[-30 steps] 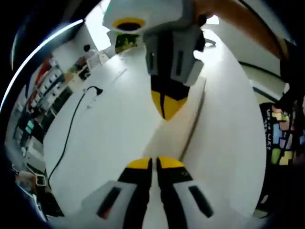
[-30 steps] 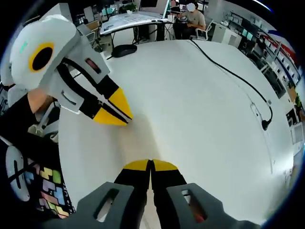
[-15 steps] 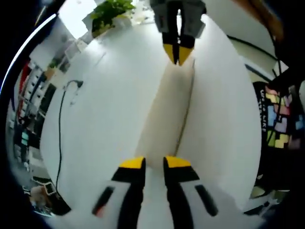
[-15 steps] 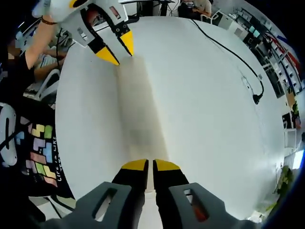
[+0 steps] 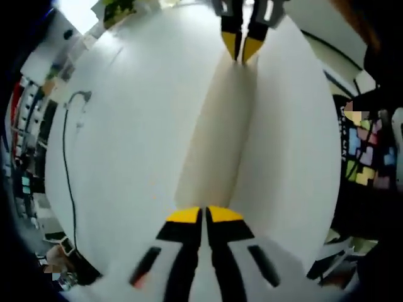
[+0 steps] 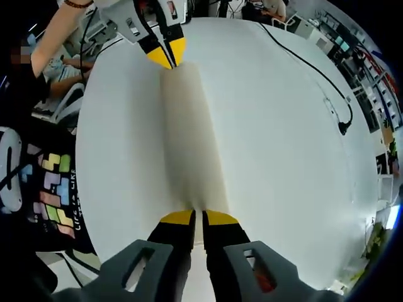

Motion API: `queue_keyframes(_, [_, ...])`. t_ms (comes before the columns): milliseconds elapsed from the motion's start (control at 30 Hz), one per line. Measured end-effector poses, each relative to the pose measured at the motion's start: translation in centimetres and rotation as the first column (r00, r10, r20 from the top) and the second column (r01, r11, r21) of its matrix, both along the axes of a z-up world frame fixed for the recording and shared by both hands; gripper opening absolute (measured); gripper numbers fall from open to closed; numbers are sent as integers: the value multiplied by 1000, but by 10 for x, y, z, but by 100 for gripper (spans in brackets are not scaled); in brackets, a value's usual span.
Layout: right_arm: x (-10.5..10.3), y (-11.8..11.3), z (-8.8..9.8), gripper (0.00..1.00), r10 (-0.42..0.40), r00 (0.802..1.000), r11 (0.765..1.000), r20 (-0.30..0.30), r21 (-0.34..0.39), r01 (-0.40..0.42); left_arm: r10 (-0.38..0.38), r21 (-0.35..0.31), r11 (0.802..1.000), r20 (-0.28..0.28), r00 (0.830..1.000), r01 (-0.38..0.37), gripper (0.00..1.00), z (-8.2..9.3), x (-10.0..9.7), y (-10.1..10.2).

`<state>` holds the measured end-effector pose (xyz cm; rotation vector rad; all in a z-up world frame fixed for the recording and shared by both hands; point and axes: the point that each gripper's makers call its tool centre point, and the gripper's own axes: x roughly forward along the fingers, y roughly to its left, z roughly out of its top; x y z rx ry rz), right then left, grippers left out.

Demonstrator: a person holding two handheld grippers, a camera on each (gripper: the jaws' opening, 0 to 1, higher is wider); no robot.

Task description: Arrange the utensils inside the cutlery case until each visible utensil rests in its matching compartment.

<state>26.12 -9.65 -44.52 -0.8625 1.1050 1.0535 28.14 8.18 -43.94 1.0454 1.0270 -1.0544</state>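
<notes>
1. A long, pale cream cutlery case [image 5: 217,138] is lying flat on the white desk [image 5: 132,126], stretched between the two hand-held grippers.
2. The left hand-held gripper [image 5: 204,215] is pinching the near end of the case in its own view, jaws nearly together.
3. The right hand-held gripper [image 6: 198,218] is gripping the opposite end, jaws narrow on the edge.
4. A black cable [image 6: 308,94] is trailing across the desk, well apart from the case.
5. Whether the case is holding utensils cannot be told.
</notes>
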Motion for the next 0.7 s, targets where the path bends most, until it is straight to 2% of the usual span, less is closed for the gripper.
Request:
queue_keyframes(133, [-1,1,-1,4,7,1000,1000,7,-27,-7,7,17,1000,-21,1000,-7,3,-1,0,0])
queue_keyframes(333, [-1,-1,-1,4,9,1000,999,6,-50,-8,-30,4,1000,-32,999,30,0,-1,-1,1])
queue_keyframes(367, [-1,0,-1,4,7,1000,999,4,-51,-7,-3,3,1000,-32,999,3,0,0,1,2])
queue_keyframes(533, [-2,1,-2,4,-1,1000,997,9,-75,2,20,25,1000,-45,999,-19,0,0,2,2])
queue_keyframes(700, [-1,-1,-1,4,-7,1000,998,-4,-65,6,31,3,1000,-57,998,-31,0,1,1,4])
